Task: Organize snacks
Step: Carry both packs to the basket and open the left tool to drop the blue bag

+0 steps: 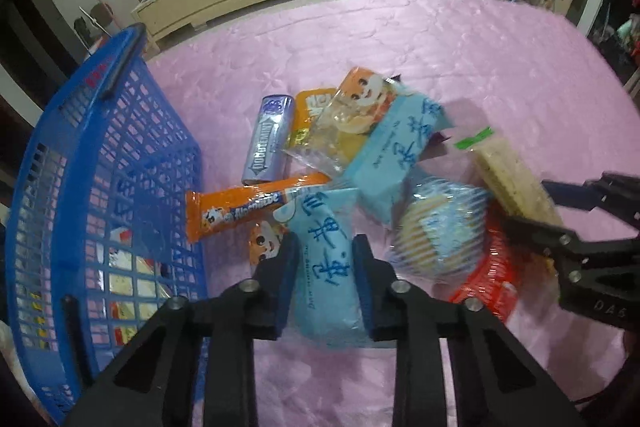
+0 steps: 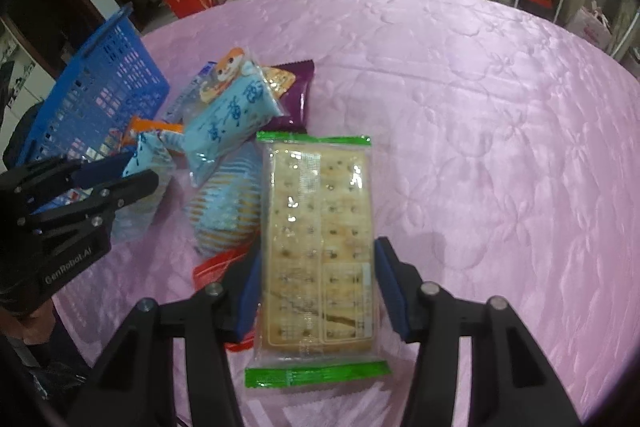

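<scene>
Left wrist view: the left gripper (image 1: 326,279), bottom centre, has its jaws pinching a light blue snack packet (image 1: 326,263) with dark blue script. A blue mesh basket (image 1: 100,163) fills the left of the frame, with several packets visible through its wall. The snack pile lies centre frame on the pink quilted cloth (image 1: 480,59): an orange stick pack (image 1: 248,205), a purple gum pack (image 1: 266,143), a second light blue packet (image 1: 394,155) and a striped round-biscuit bag (image 1: 438,231). At right, the right gripper (image 1: 532,207) grips the green-edged cracker pack (image 1: 516,179).

Right wrist view: the right gripper (image 2: 316,291), bottom centre, holds the cracker pack (image 2: 320,243) lengthwise, jaws pressed against its two long sides. The left gripper (image 2: 120,175) appears at middle left, the basket (image 2: 100,99) at upper left
</scene>
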`<state>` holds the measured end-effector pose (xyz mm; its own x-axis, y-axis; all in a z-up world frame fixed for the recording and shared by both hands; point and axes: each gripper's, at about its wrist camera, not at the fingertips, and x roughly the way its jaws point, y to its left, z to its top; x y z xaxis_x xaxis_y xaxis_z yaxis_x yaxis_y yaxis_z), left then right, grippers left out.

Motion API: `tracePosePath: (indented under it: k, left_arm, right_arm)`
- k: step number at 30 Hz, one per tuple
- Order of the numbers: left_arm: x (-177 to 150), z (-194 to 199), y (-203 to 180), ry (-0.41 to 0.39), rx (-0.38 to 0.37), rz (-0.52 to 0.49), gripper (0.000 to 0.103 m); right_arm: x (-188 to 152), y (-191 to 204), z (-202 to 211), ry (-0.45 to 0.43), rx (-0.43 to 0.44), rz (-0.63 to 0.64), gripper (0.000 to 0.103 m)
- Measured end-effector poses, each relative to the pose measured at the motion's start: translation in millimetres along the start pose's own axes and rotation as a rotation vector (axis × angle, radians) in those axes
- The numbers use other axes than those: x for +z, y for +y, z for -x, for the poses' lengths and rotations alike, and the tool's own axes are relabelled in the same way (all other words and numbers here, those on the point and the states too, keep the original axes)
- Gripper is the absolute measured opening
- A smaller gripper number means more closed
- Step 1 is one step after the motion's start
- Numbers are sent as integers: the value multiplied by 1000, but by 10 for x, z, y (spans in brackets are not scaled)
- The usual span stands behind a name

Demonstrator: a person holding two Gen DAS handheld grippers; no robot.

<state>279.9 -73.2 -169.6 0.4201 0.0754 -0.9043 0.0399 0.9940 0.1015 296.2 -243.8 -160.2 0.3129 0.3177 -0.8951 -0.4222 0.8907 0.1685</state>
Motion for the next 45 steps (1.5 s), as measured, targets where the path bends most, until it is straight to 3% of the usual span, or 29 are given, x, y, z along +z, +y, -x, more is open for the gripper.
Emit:
tracePosePath:
  k: [13, 24, 35, 45]
  left_arm:
    - [-314, 569, -162, -95, -151, -8, 21]
    - [-410, 1267, -19, -227, -244, -25, 19]
    - [-464, 1890, 361, -366, -255, -54, 19]
    - [-495, 2092, 947, -399, -213, -30, 18]
  right_arm:
    - [-48, 348, 613, -71, -46, 33, 57]
    - [-122, 712, 1217, -155, -88, 54, 57]
    - [-6, 1111, 1610, -231, -101, 73, 57]
    - [304, 1723, 1590, -247, -54, 156, 57]
